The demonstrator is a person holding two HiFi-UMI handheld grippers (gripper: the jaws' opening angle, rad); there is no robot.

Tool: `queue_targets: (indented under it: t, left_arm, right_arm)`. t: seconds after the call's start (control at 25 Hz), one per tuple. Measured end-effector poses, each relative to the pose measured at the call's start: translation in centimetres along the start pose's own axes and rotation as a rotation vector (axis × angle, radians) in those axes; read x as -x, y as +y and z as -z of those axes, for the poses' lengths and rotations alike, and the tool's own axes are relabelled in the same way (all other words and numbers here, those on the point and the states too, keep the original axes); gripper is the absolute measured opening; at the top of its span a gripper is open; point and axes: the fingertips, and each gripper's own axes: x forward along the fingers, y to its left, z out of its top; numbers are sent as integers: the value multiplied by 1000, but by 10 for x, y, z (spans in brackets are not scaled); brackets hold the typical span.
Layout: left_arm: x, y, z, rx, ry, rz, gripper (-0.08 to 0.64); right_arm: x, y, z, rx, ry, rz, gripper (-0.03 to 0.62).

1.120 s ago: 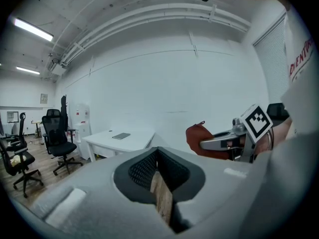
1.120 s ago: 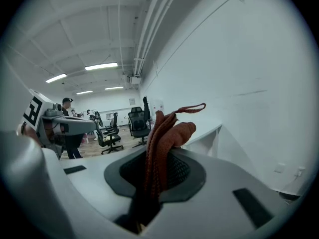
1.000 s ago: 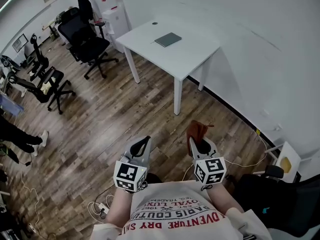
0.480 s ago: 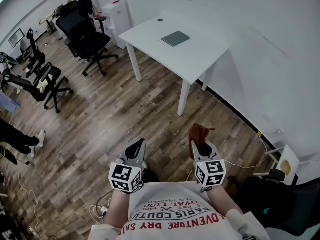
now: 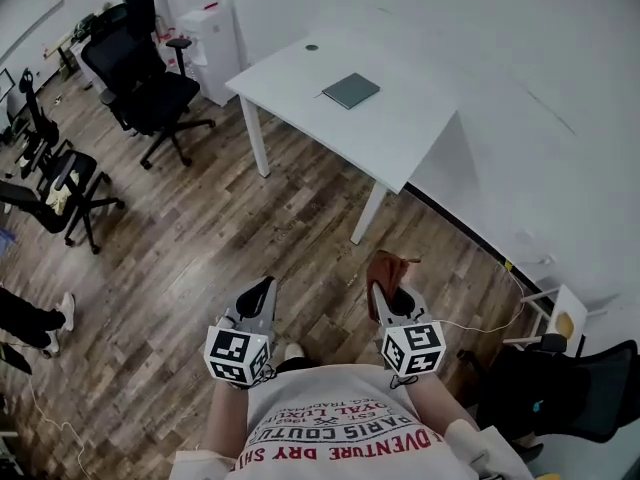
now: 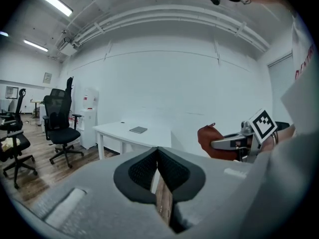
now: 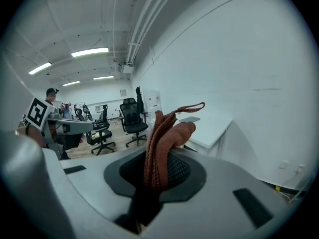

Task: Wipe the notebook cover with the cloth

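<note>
Far off on the white table in the head view lies the grey notebook, flat. Black office chairs stand at far left. Near the person, over the wooden floor, the left gripper and right gripper are side by side, well apart from the table; a rust-brown cloth sticks out of the right one. Left gripper view: its jaws are pressed together with nothing between them, the notebook far beyond. Right gripper view: its jaws clamp the cloth, which stands up bunched, the notebook far behind.
</note>
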Motion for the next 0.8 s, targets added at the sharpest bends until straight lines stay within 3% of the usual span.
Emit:
queue_targets:
  t: [0.24,0.44,0.8]
  left_arm:
    - [-28,55,-6,9,20,49,9]
    - [-65,83,-4,28,40,71,9]
    - [-175,136,-48,27,28,-6,9]
  right_arm:
    - [-50,9,-20,-12,17,55,78]
    - [-90,-7,-26,-19,36,94,79]
    - [-195,-81,-65,-37,38,68,80]
